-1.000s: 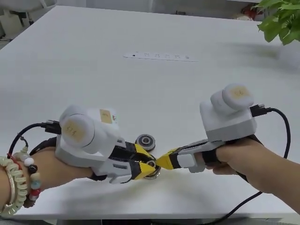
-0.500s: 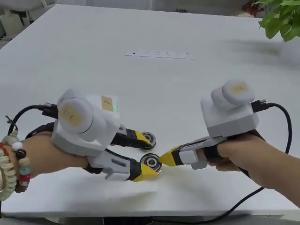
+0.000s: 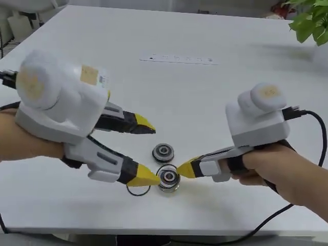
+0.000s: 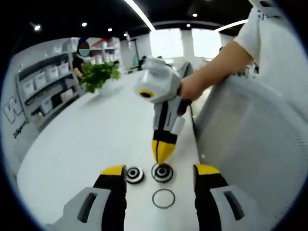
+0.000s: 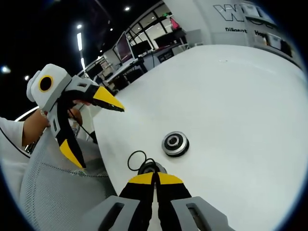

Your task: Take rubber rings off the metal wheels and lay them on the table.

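In the head view, the left tongs (image 3: 149, 154) are gaping wide over the bench (image 3: 230, 61), while the right tongs (image 3: 183, 169), pinched together, are touching a metal wheel (image 3: 169, 177). In the left gripper view, a loose rubber ring (image 4: 153, 198) is lying on the bench just beside that wheel. In the right gripper view, a second wheel (image 5: 175, 143) is sitting nearby.

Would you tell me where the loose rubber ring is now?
In the head view the rubber ring lies on the table, left of the nearer wheel, by the left gripper.

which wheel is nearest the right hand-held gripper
The wheel closer to the person, at the tip of the shut right hand-held gripper, next to the loose rubber ring. The other wheel sits farther up the table, apart.
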